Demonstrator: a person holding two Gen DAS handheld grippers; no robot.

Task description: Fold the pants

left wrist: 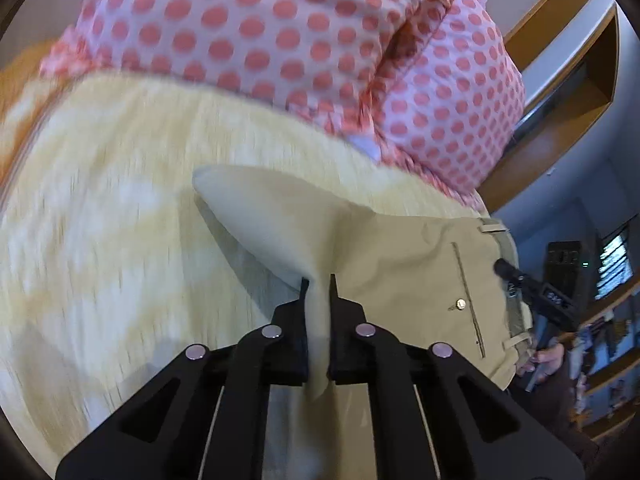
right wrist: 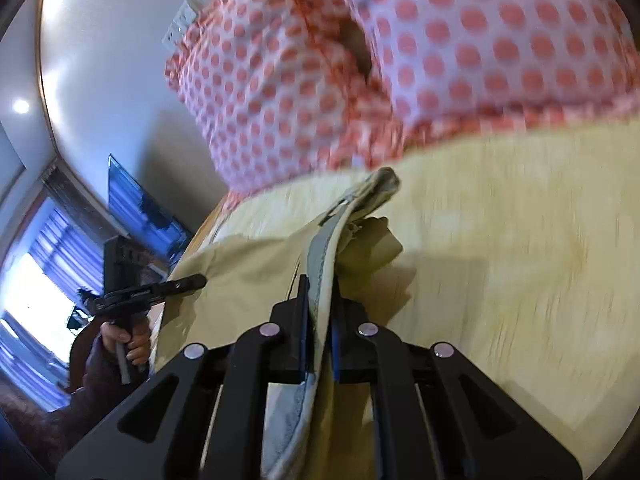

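The pants (left wrist: pixel 420 280) hang stretched between both tongs, left tongs (left wrist: pixel 318 284) pinching a fabric fold, right tongs (right wrist: pixel 320 284) clamping the waistband, above the bed (left wrist: pixel 100 240).

Pants (left wrist: pixel 400 264) on bedspread (left wrist: pixel 120 200), pillows (left wrist: pixel 280 32) behind; left tongs (left wrist: pixel 319 292), right tongs (right wrist: pixel 320 296) clamp pants.

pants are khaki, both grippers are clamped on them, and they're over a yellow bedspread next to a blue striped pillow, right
Not quite: the pillow is white with pink-red polka dots, not blue striped, as both wrist views show. The rest holds: the khaki pants are pinched by the left gripper and the right gripper, over the yellow bedspread.
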